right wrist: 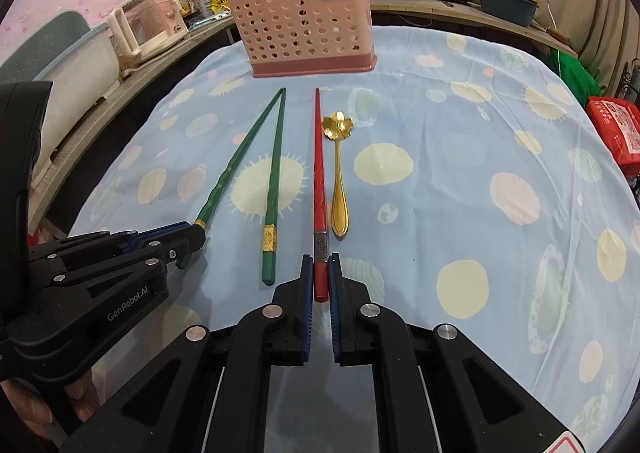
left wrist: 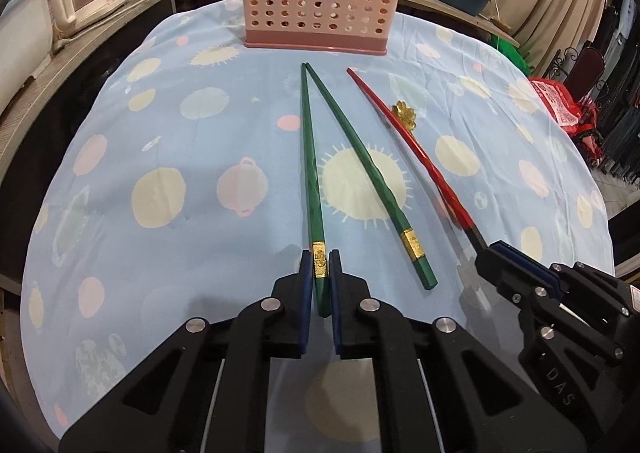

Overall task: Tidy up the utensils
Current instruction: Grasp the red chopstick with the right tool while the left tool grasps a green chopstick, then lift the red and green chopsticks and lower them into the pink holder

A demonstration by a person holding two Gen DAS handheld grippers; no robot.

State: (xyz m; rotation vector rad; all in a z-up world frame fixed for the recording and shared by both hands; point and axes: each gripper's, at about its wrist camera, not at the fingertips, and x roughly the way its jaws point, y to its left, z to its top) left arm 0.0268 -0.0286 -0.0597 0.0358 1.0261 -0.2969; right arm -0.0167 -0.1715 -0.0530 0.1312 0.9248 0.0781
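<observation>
left gripper (left wrist: pixel 320 265) clamped; right gripper (right wrist: pixel 321 267) clamped

My black plastic fingers (left wrist: pixel 306 285) carry ribbed blue pads. The green chopsticks (left wrist: pixel 352 157) and red chopstick (right wrist: pixel 318 173) look glossy, lacquered, with gold foil bands. The spoon (right wrist: pixel 339 189) is shiny gold metal. At twelve o'clock stands a matt pink plastic holder (left wrist: pixel 316 1) on thin, wrinkled printed cloth (left wrist: pixel 180 133).

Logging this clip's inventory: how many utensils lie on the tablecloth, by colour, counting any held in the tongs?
Green chopsticks: 2, one held in the left tongs, one lying free.
Red chopstick: 1, held in the right tongs.
Gold spoon: 1.
Total: 4.
</observation>
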